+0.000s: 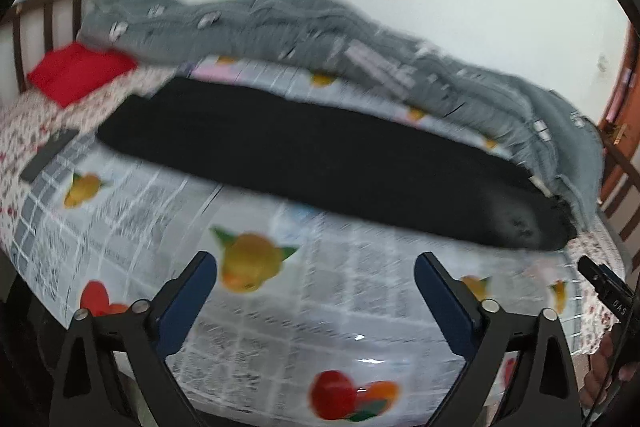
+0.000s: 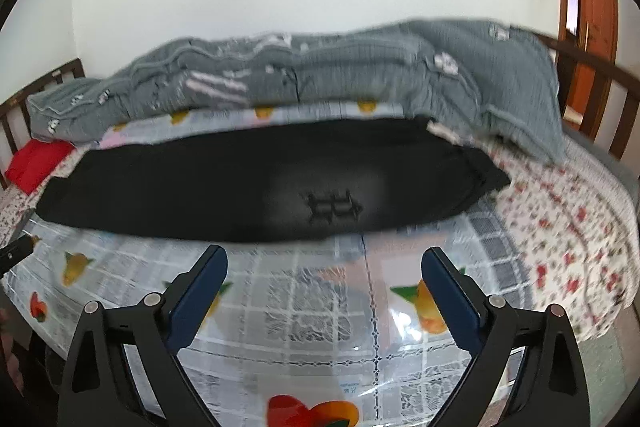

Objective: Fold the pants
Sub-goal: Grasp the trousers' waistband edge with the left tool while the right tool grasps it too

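Plainly, we hold both tools wide open and empty: left hand-held gripper [image 1: 316, 267] and right hand-held gripper [image 2: 325, 261], short of the pants [image 2: 256, 187]. They lie flat on the bed [image 2: 320, 319], just before the blanket [image 2: 304, 79]. Pinching only the top layer, or the slick cover, would skew our fold.

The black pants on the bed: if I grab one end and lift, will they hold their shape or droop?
Probably droop: the black pants lie flat and limp, following the bed's surface. They may slide easily, since the plastic sheet under them looks glossy. They look light; both the left gripper and right gripper are open, so nothing is gripped.
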Tool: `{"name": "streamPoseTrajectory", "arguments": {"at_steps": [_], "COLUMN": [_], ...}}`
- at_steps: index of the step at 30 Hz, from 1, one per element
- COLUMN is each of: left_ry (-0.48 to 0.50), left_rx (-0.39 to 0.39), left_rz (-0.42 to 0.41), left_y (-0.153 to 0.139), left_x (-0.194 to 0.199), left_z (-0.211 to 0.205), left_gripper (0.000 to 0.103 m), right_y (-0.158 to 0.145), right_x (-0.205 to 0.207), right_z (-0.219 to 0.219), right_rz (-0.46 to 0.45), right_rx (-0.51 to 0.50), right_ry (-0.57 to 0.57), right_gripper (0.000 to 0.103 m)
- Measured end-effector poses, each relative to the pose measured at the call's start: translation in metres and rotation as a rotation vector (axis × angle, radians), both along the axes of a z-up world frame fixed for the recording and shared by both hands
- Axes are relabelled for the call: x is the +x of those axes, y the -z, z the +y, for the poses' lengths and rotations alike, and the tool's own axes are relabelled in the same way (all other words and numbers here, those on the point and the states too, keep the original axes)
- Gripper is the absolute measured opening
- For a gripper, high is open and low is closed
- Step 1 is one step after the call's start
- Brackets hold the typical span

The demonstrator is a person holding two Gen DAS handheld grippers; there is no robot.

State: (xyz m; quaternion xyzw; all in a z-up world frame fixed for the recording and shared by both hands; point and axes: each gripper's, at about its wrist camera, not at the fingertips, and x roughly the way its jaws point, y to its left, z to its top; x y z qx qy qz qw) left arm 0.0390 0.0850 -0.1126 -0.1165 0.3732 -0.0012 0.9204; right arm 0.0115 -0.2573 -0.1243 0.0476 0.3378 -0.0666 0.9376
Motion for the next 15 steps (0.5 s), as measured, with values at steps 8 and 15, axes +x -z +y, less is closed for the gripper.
{"name": "streamPoseTrajectory", "arguments": {"at_steps": [8, 15], "left_ry": [-0.062, -0.165], "left_rx": [-0.159, -0.256], "left_rz": [0.052, 0.046], "left_y": [0.048, 0.072], "left_x": [0.032, 0.072], "left_z": [0.059, 0.107], "left_gripper": [0.094, 0.088], "right_y": [0.05, 0.071], "right_x": [0.025, 0.049], "right_z": [-0.047, -0.089], "right_rz": [0.052, 0.082], "right_rx": [0.103, 0.225], "right_ry": [0.028, 0.093], "right_gripper": [0.07, 0.056]}}
